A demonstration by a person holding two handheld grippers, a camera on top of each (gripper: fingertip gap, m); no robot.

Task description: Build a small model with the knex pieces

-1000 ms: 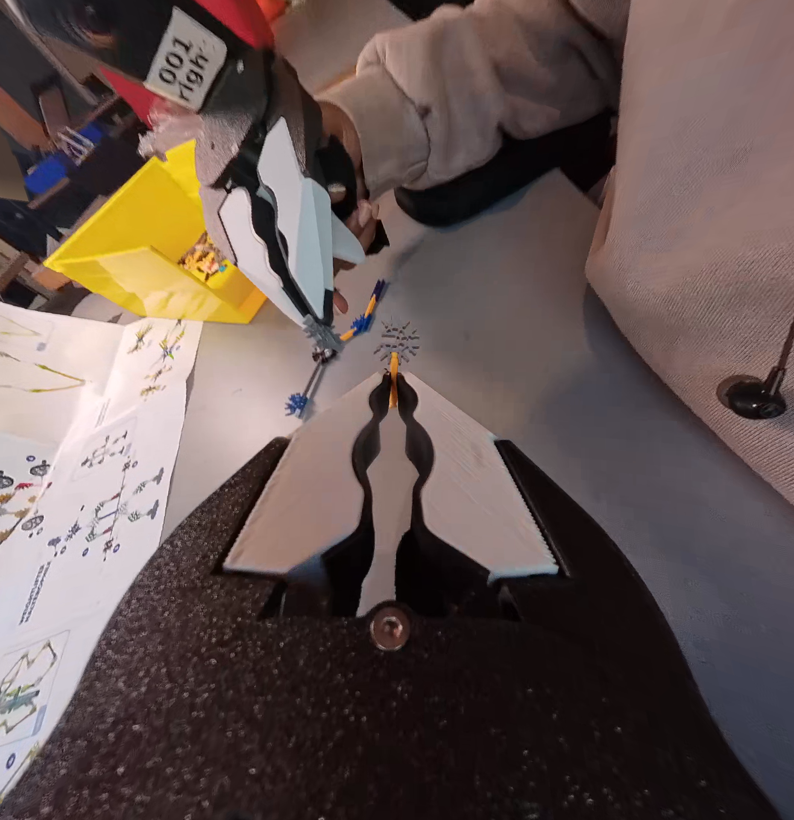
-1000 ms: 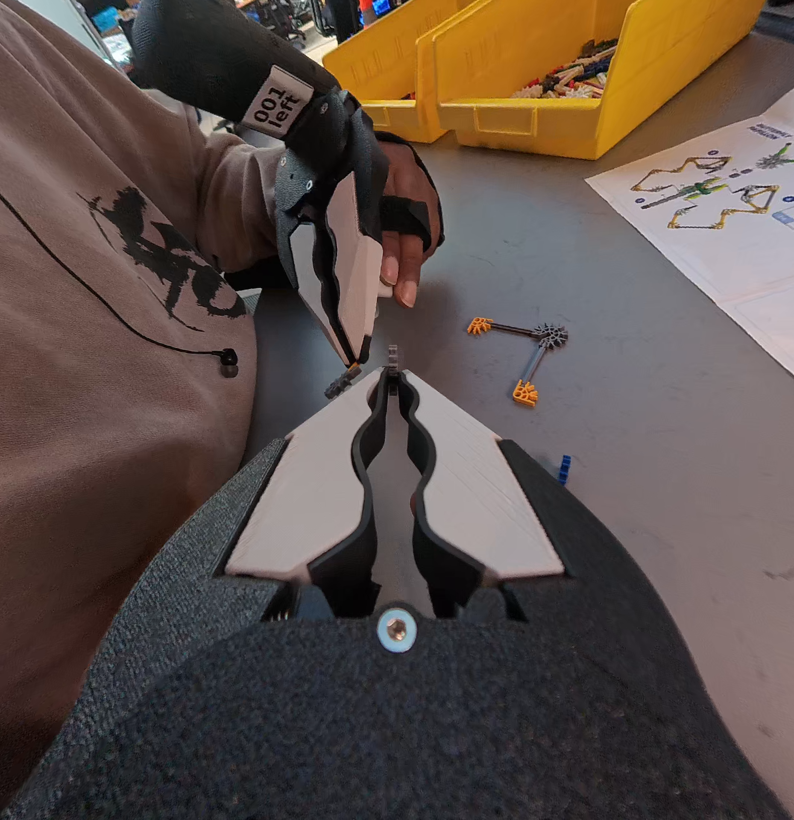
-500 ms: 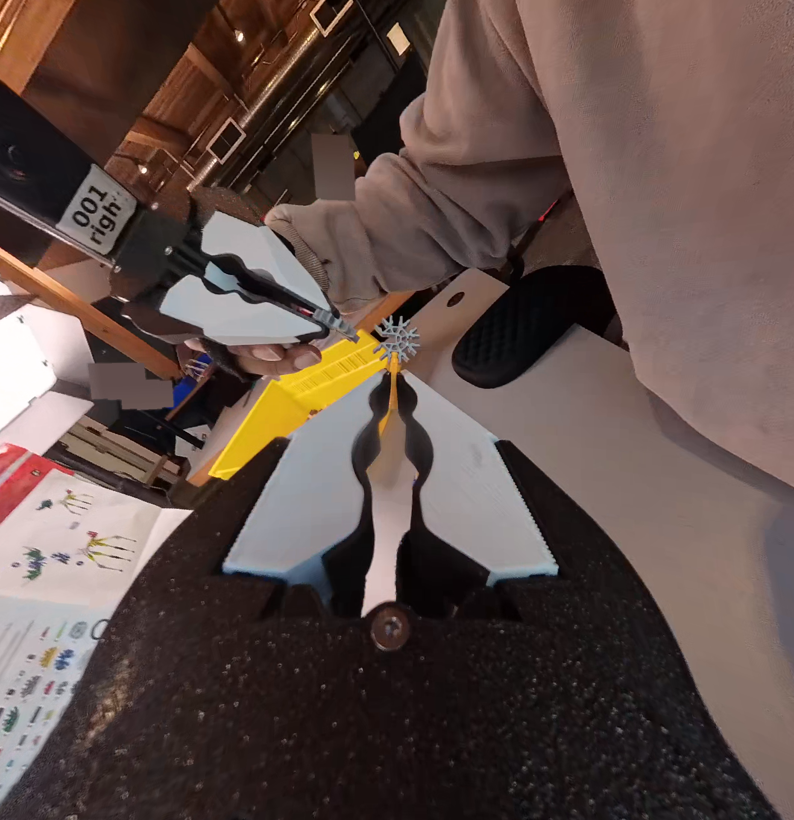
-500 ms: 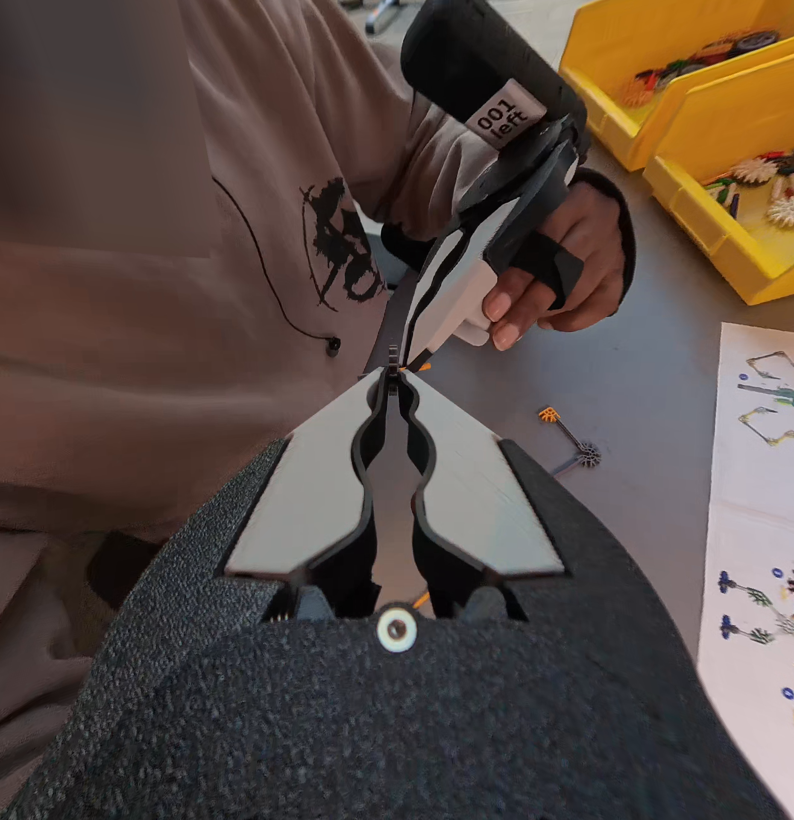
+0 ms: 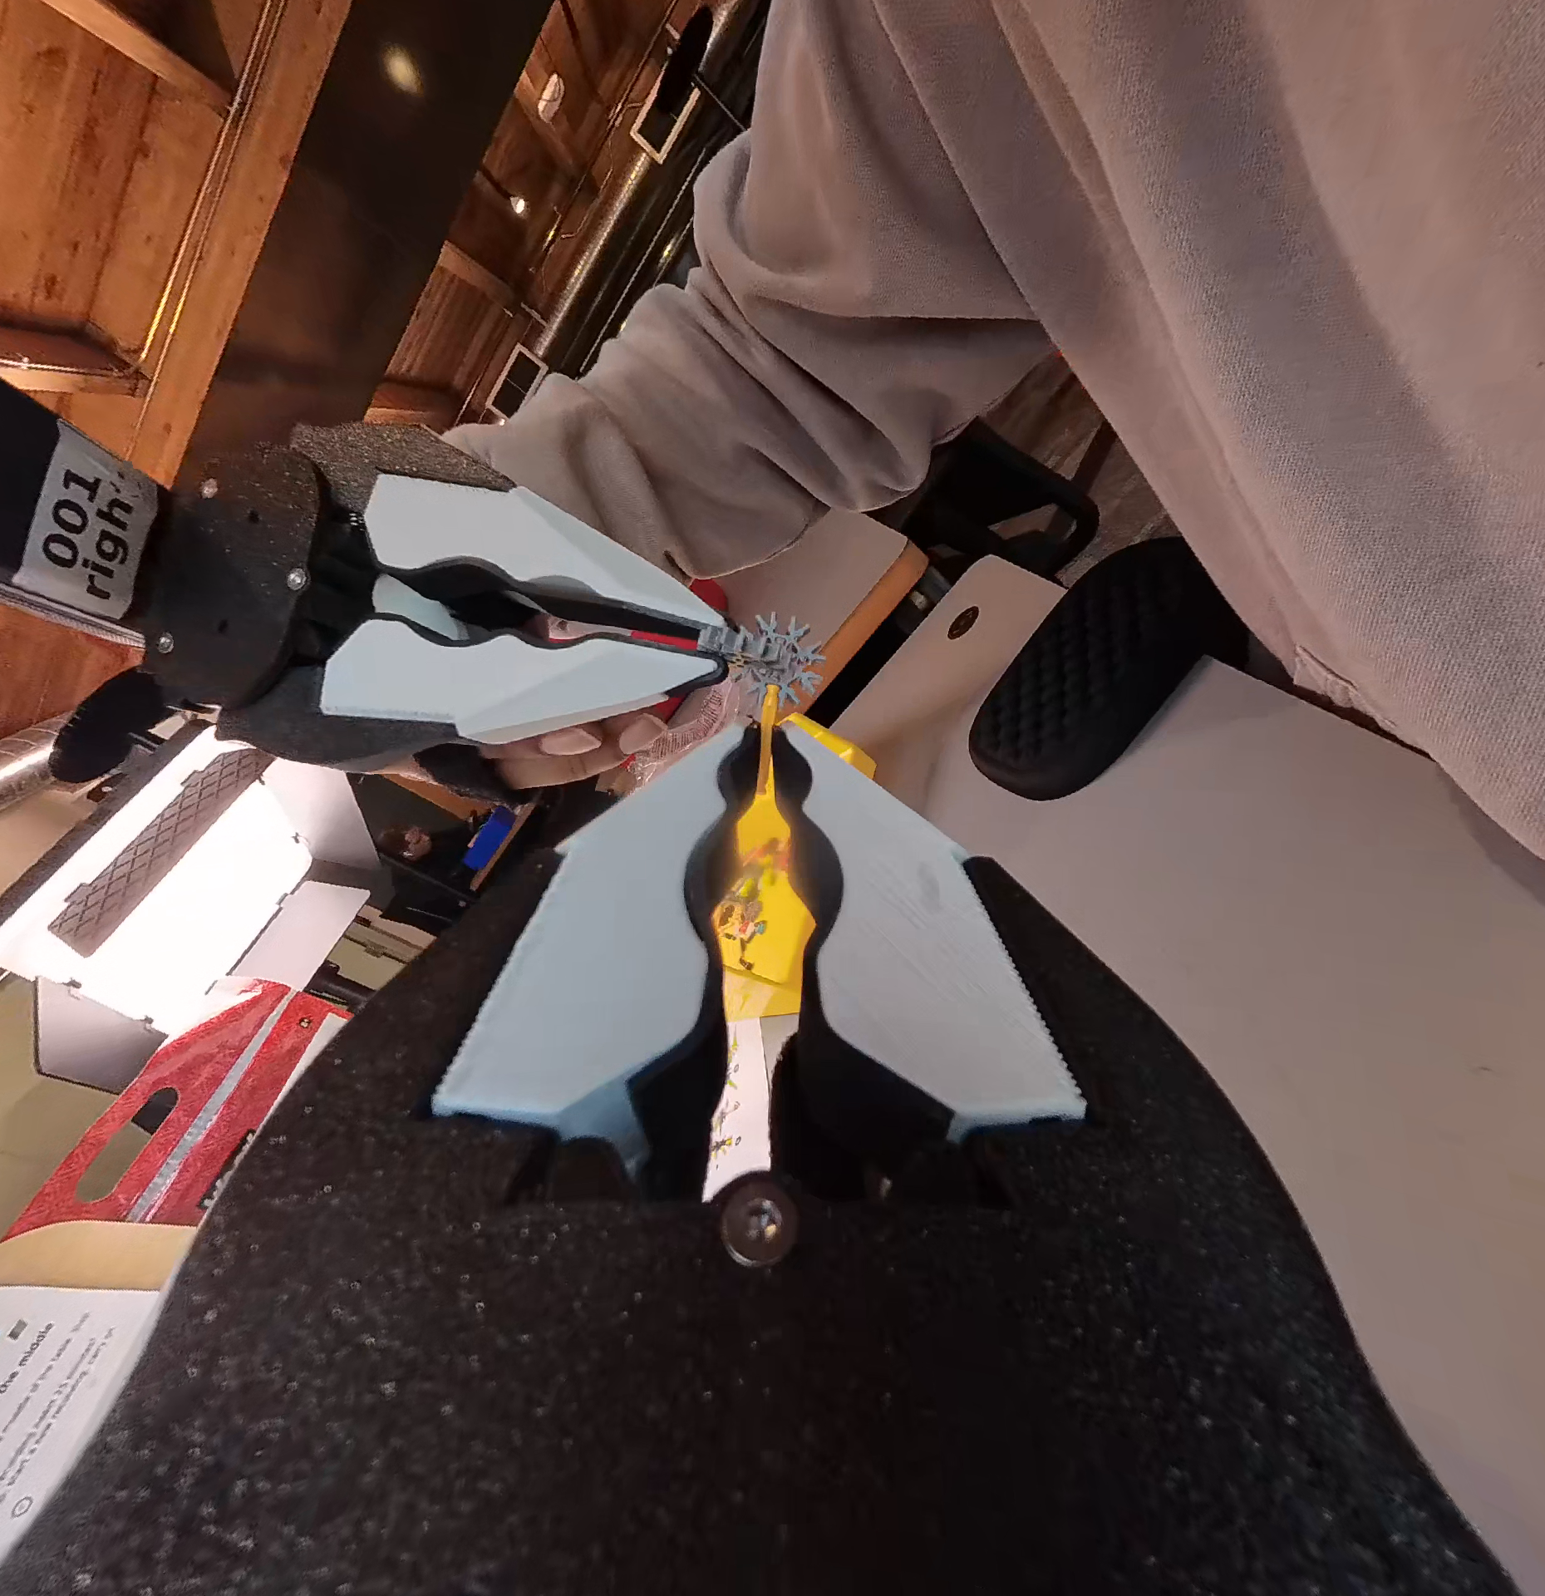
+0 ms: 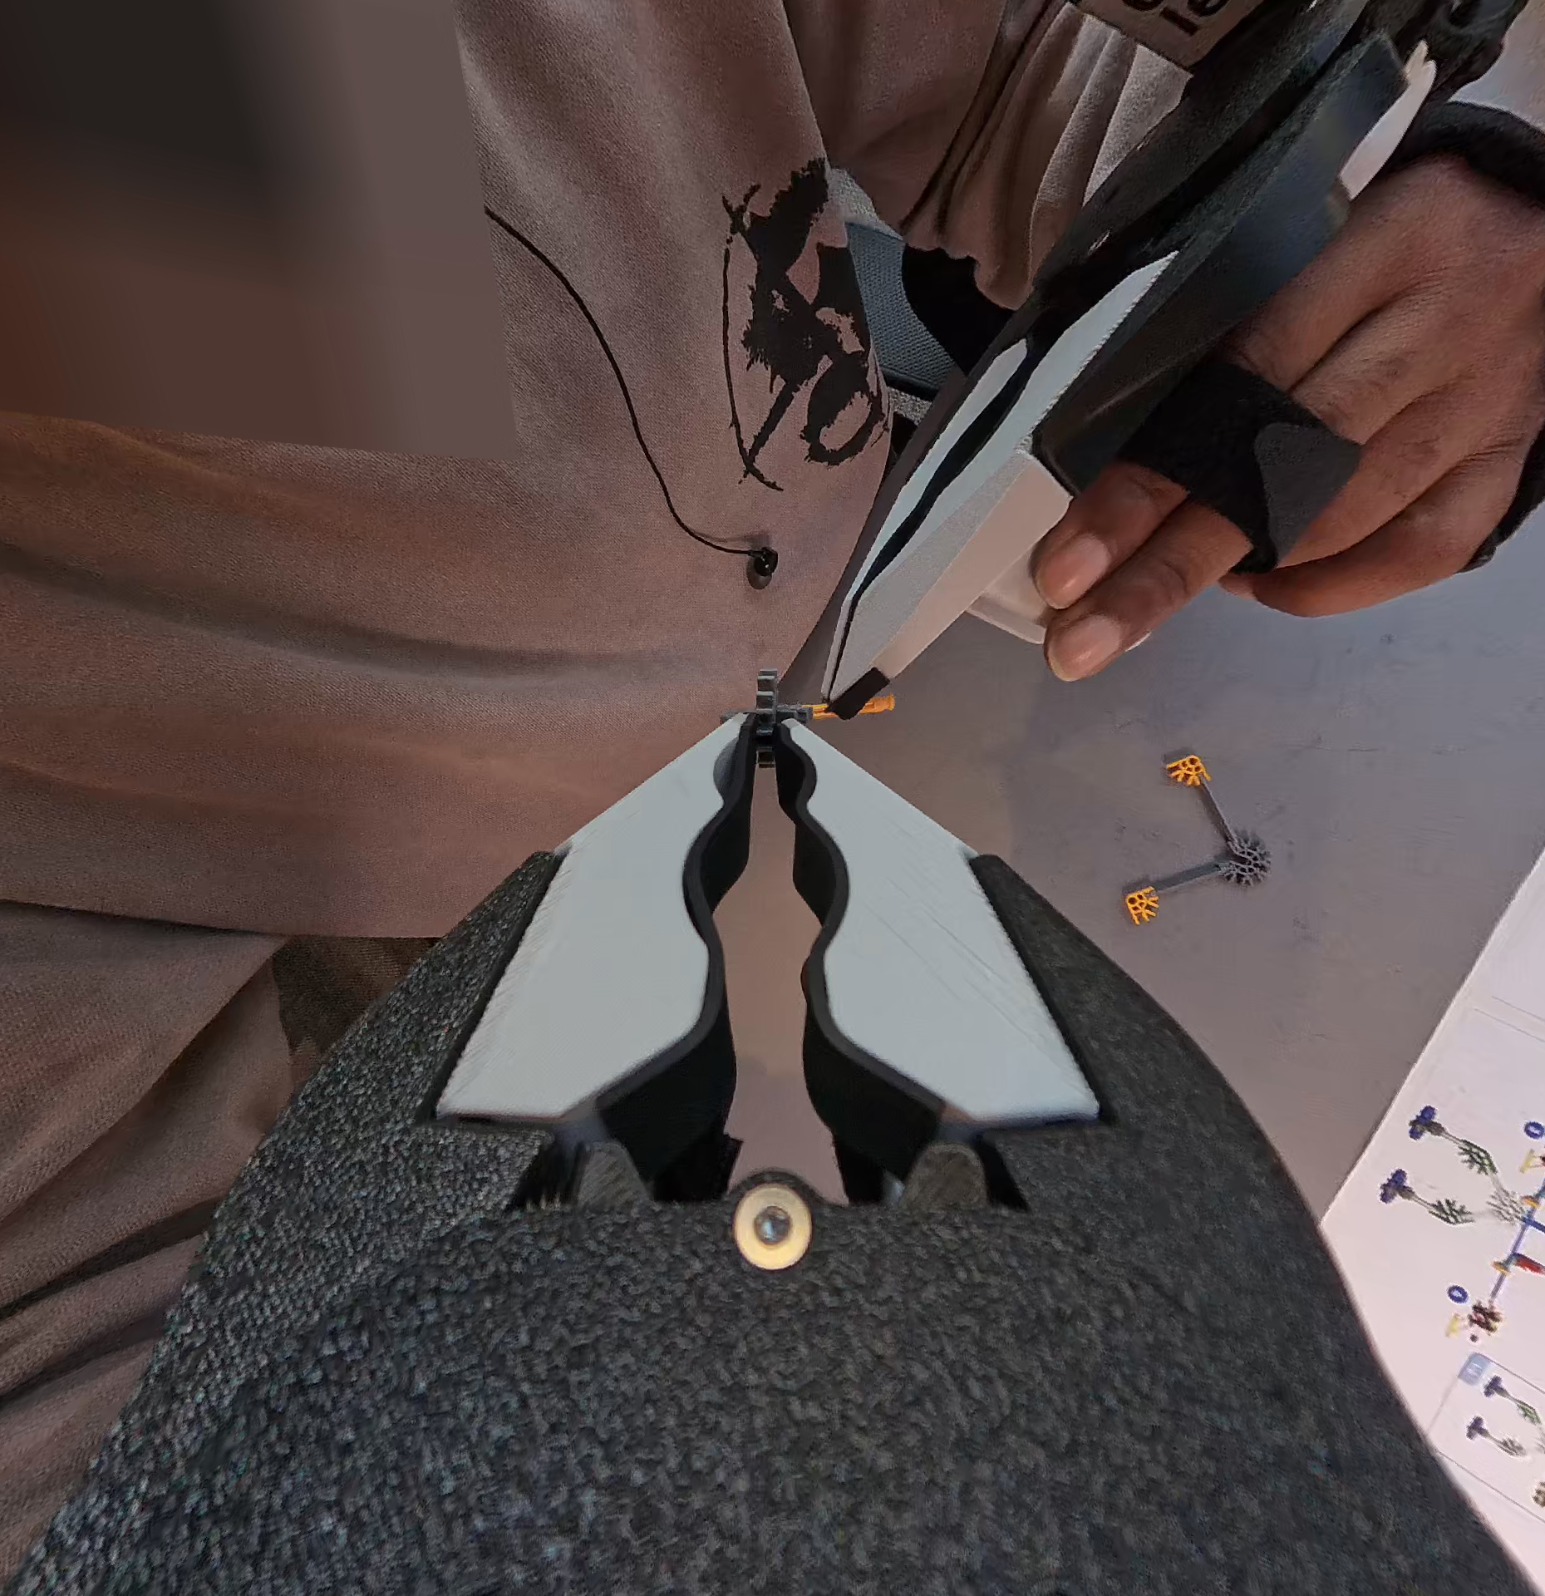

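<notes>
1. Left gripper (image 5: 764, 734) pinches a thin orange plastic rod (image 5: 763, 721) topped by a grey snowflake-shaped connector (image 5: 786, 661); right gripper (image 6: 764, 734) clamps a small grey toothed connector (image 6: 767, 708), touching it at frame centre.
2. Lower right: grey tabletop (image 6: 1356, 734) holds a two-armed rod piece with orange ends (image 6: 1200, 842) and a white instruction sheet (image 6: 1511, 1209).

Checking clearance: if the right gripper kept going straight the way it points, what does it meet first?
Probably the person's beige sweatshirt, straight past the right gripper and the grey snowflake piece it pinches. Depth is unclear. The left gripper sits just to the side.
</notes>
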